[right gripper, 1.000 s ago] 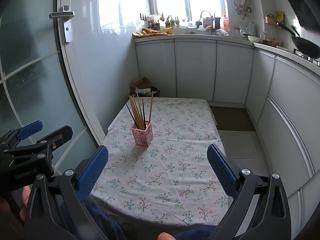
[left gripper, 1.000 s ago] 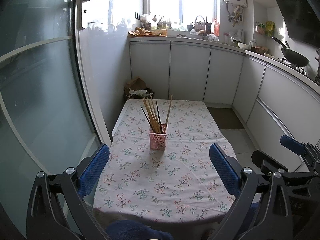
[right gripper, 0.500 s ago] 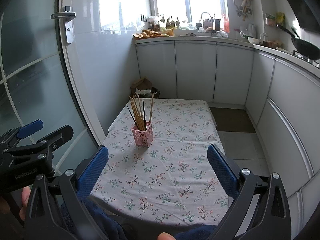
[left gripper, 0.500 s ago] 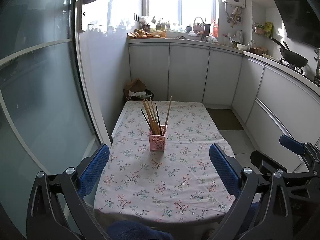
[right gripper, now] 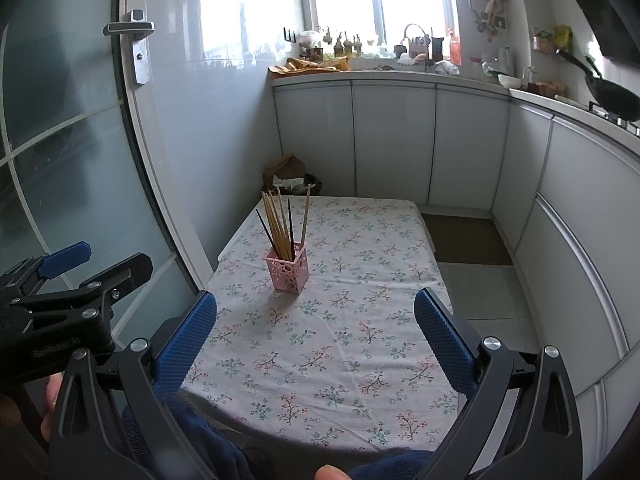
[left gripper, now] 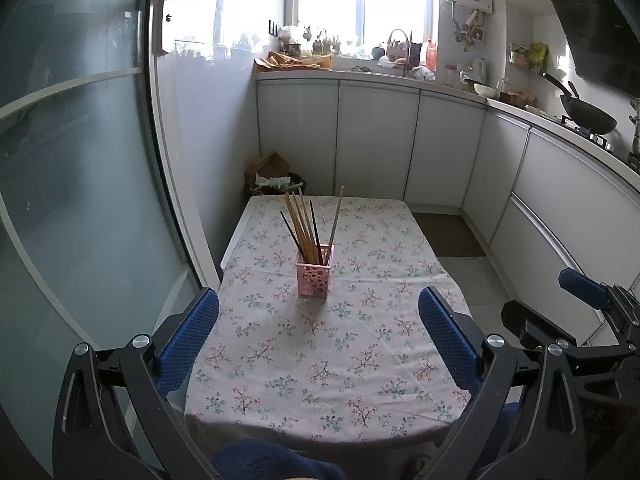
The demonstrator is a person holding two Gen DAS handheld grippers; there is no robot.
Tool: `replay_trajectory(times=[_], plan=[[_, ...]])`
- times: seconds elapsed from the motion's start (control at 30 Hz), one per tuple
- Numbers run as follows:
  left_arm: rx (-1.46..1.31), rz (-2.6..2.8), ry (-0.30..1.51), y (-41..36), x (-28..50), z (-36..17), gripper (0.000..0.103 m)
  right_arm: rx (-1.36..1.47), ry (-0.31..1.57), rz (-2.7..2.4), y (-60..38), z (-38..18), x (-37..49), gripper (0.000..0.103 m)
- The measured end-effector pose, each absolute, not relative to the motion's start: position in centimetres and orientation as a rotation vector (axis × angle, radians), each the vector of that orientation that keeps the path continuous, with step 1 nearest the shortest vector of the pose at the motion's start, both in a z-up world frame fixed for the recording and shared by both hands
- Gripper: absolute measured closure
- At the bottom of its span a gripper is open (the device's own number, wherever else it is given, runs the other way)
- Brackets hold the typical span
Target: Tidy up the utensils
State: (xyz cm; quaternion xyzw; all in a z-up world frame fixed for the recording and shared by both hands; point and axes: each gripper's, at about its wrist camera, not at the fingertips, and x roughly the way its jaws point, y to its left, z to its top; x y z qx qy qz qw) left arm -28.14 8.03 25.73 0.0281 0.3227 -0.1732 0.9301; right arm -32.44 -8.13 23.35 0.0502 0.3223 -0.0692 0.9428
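Both grippers hover wide apart at the table's (left gripper: 256,400) near edge.
The left gripper (left gripper: 318,334) and right gripper (right gripper: 316,330) hold nothing; the pink holder (left gripper: 313,275) with chopsticks (left gripper: 306,226) stands well ahead (bare cloth all round).

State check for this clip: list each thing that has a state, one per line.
Left tool: open, empty.
Right tool: open, empty.
Pink holder: upright on table.
Chopsticks: standing in holder, leaning.
Door: shut.

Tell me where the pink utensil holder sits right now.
The pink utensil holder stands upright mid-table on the floral tablecloth, chopsticks inside, ahead of both open grippers.
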Motion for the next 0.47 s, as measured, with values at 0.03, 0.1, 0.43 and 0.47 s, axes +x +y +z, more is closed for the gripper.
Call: replay_trajectory(times=[0.03, 0.1, 0.43, 0.47], plan=[[0.06, -0.353, 0.658, 8.02, -28.15, 25.74, 0.007, 0.101, 0.659, -0.141, -8.08, 23.29, -32.35, 0.007], [0.064, -0.347, 0.656, 8.08, -28.05, 25.63, 0.007, 0.099, 0.661, -0.145, -7.92, 23.13, -32.17, 0.007], [0.044, -0.357, 0.67, 8.4, -27.53, 25.27, 0.007, 0.083, 0.653, -0.161, -7.65, 22.98, -32.02, 0.007], [0.044, -0.356, 0.671, 8.41, -27.55, 25.25, 0.007, 0.083, 0.653, -0.161, -7.65, 22.98, -32.02, 0.007]])
